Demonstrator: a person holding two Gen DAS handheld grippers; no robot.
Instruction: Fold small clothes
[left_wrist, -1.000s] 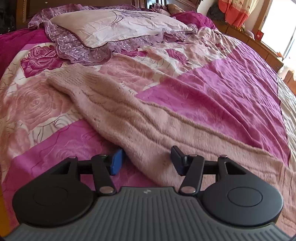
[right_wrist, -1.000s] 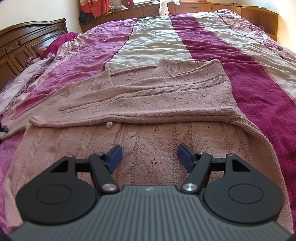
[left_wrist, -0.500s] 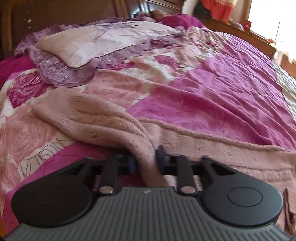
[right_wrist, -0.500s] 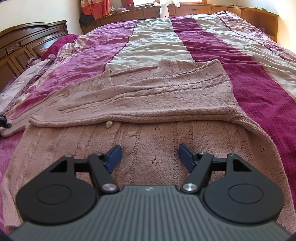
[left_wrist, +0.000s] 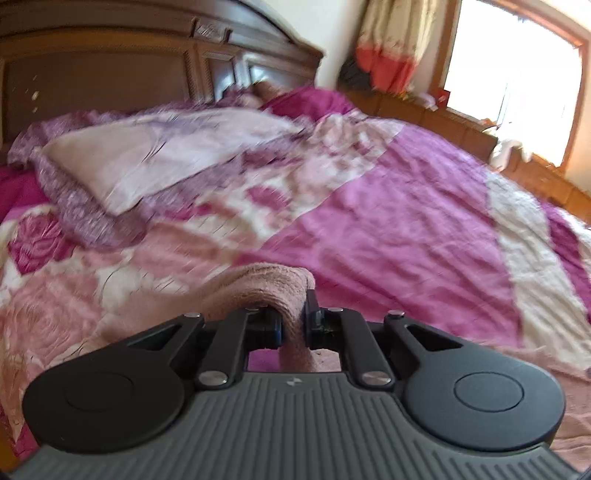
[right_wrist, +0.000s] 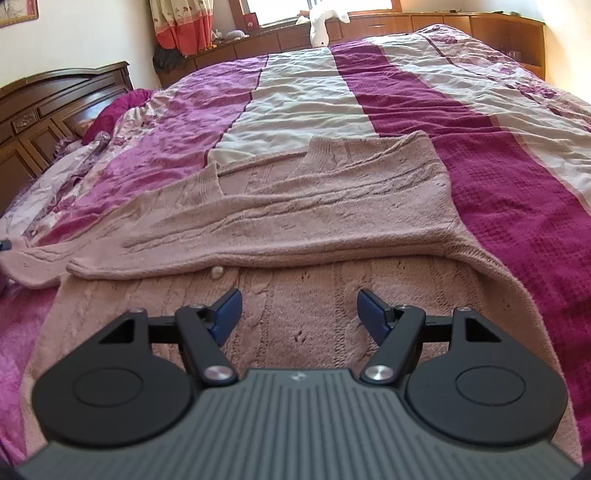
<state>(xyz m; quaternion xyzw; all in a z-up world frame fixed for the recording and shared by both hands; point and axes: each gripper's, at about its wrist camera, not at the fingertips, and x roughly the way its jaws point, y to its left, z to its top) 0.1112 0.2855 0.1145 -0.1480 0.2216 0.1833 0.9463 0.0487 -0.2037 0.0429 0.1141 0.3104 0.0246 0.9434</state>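
Up by the headboard (left_wrist: 110, 74), a pale pillow (left_wrist: 147, 158) lies beyond the left gripper (left_wrist: 293, 326), whose fingers pinch a bunched sleeve (left_wrist: 269, 284) of the pink cardigan (right_wrist: 314, 218). That cardigan lies spread on the striped bedspread (right_wrist: 498, 166), right gripper (right_wrist: 299, 314) wide apart above its knit, beside a button (right_wrist: 216, 272).

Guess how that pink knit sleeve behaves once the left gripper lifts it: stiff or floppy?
Likely floppy: the sleeve already drapes limp over the shut left gripper. The fuzzy knit probably grips rather than slips. It may drag the rest of the sweater, since it lies loose on the bedspread.
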